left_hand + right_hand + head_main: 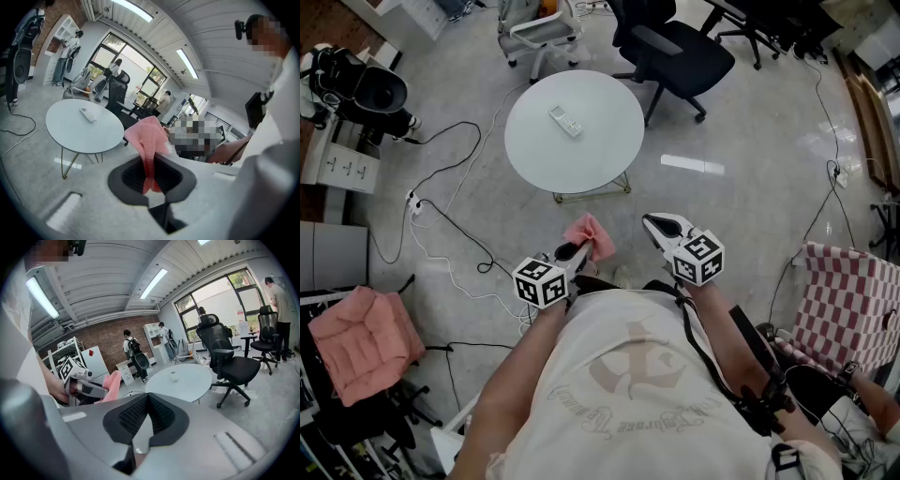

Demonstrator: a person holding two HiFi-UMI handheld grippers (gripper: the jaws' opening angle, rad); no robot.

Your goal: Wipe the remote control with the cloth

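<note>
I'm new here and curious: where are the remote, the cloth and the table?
remote (565,121): head view, middle of its body.
cloth (148,136): left gripper view, bunched part above the jaws.
table (600,152): head view, bare top beside the remote.

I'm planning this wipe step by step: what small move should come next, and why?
Probably a step toward the table, carrying the left gripper forward. It is already shut on the pink cloth, but the remote lies on the tabletop well ahead of both grippers. The right gripper is shut and empty.
</note>
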